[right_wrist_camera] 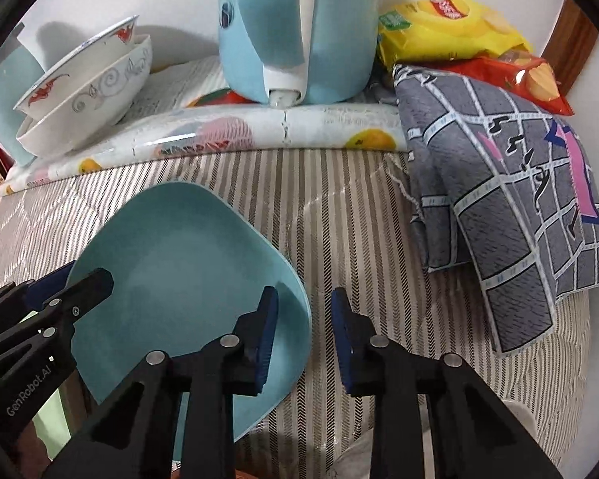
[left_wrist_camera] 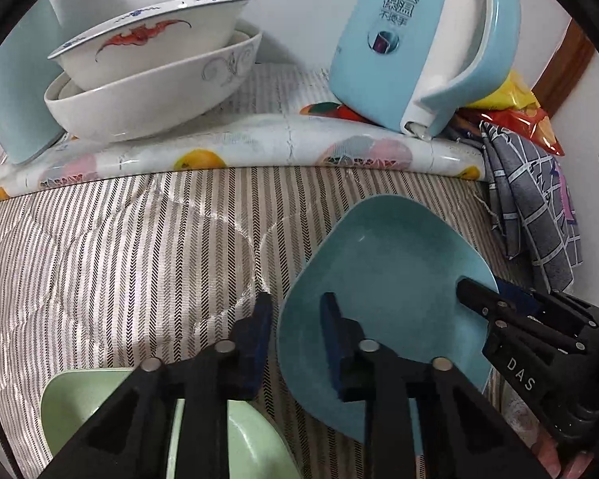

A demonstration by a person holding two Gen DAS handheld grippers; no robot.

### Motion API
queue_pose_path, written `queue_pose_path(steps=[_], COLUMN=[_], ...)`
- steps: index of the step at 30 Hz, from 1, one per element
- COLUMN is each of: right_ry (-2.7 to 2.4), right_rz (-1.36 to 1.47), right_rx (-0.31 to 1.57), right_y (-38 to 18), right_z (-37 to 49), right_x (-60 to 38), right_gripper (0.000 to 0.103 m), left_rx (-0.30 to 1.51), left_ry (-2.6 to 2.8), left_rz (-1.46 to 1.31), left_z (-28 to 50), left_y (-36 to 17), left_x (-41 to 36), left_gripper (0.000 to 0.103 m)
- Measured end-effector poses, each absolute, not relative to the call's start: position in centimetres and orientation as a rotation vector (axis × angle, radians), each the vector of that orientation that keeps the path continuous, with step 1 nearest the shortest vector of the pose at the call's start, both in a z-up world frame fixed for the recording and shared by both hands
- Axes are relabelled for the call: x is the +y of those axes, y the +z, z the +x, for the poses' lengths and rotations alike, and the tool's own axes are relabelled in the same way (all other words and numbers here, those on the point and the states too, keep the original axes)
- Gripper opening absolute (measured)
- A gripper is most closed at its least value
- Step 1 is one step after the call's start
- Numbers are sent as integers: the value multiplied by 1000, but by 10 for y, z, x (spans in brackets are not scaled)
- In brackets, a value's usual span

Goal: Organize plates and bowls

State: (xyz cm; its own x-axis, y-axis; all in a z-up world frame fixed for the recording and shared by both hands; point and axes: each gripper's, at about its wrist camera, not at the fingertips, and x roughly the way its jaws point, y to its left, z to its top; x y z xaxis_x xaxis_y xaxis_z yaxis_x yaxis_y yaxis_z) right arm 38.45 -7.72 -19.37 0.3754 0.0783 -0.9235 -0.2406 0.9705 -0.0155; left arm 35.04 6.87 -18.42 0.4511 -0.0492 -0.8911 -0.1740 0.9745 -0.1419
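A blue plate [left_wrist_camera: 395,263] lies tilted on the striped cloth; it also shows in the right wrist view [right_wrist_camera: 179,255]. My left gripper [left_wrist_camera: 295,311] is open, its jaws straddling the plate's left rim. My right gripper [right_wrist_camera: 304,311] is open, its jaws straddling the plate's right rim; its fingertips [left_wrist_camera: 473,291] show in the left wrist view. A light green plate [left_wrist_camera: 84,395] lies under my left gripper. Two stacked white bowls [left_wrist_camera: 151,76] stand at the back left; they also show in the right wrist view [right_wrist_camera: 88,92]. Another blue plate [left_wrist_camera: 16,92] leans behind them.
A blue kettle [left_wrist_camera: 415,40] stands at the back on a fruit-print mat [left_wrist_camera: 235,151]; the right wrist view shows it [right_wrist_camera: 295,28]. A grey checked cloth [right_wrist_camera: 507,183] hangs at the right. Yellow and red snack bags [right_wrist_camera: 451,28] lie behind it.
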Motion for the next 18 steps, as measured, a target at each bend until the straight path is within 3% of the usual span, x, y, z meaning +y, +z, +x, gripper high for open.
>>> queue_pose_path(steps=[4,18], right_ry=[214,226], right_rz=[-159,-60], right_rx=[1164,1032], right_y=[-195,-146], right_z=[385,355], right_x=[-73,-92], right_gripper=[17,13], left_rx=[1085,959], left_ry=[87,72], left_rz=[-204,-190], left_z=[349,323], left_y=[-185,-130], left_x=[67,65], left_gripper=[11,10])
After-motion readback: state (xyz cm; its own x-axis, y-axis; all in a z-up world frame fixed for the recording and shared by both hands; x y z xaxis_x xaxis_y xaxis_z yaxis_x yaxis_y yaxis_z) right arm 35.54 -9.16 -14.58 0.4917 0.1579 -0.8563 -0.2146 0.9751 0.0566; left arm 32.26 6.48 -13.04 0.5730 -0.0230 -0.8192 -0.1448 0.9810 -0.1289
